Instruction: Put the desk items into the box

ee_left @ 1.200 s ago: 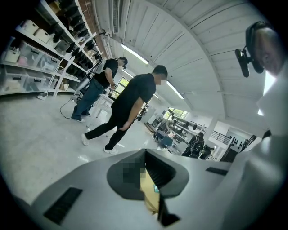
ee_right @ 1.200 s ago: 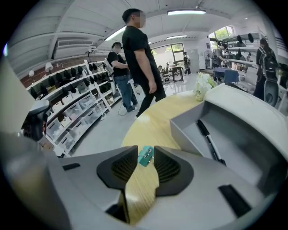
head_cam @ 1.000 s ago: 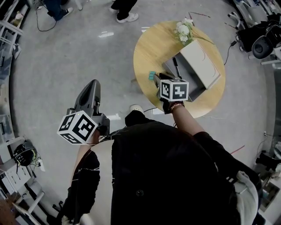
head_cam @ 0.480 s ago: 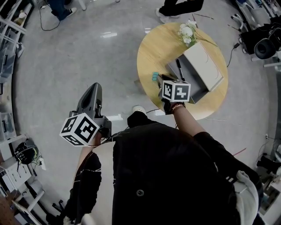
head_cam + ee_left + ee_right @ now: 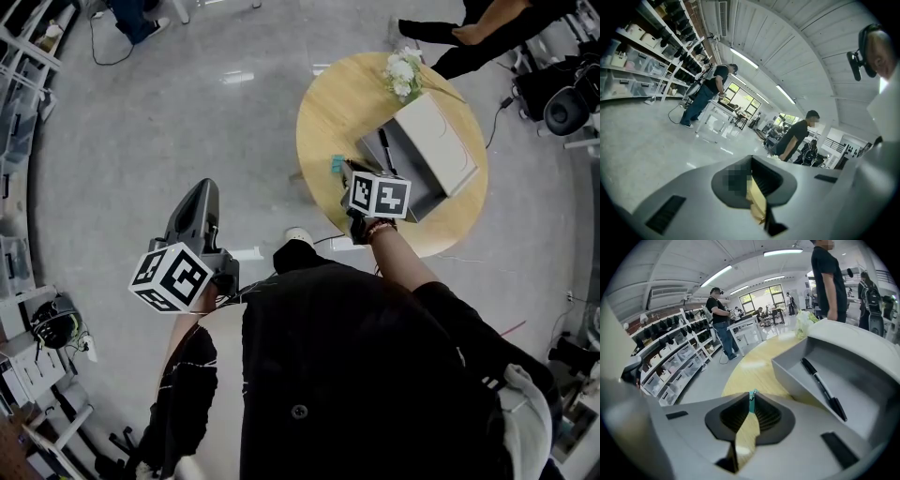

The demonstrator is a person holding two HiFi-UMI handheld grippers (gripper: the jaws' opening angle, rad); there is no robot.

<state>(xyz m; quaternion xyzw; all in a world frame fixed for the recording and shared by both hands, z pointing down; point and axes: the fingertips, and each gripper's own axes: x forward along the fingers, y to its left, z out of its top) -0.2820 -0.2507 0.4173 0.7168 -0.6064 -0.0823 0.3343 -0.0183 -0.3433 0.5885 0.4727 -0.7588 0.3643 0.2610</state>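
"Two grippers here. How does the right gripper (image 5: pixel 343 170) stand?"

"It sits over the left edge of the round wooden table (image 5: pixel 323 112), in the upper right of the head view. Its jaws have just been closing. In the right gripper view their tips pinch a small teal thing (image 5: pixel 752 396); I cannot tell what kind of thing it is."

"And the left gripper (image 5: pixel 201 186)?"

"It hangs over the grey floor (image 5: pixel 141 122) at centre left of the head view, well apart from the table. Its jaws are pressed together with nothing between them."

"Where is the box (image 5: pixel 419 199)?"

"It stands open on the table, near the teal thing and to its right, with its pale lid (image 5: pixel 436 136) tipped back. A black pen (image 5: pixel 823 388) lies slantwise inside it. White flowers (image 5: pixel 399 67) lie at the table's upper edge, near the lid."
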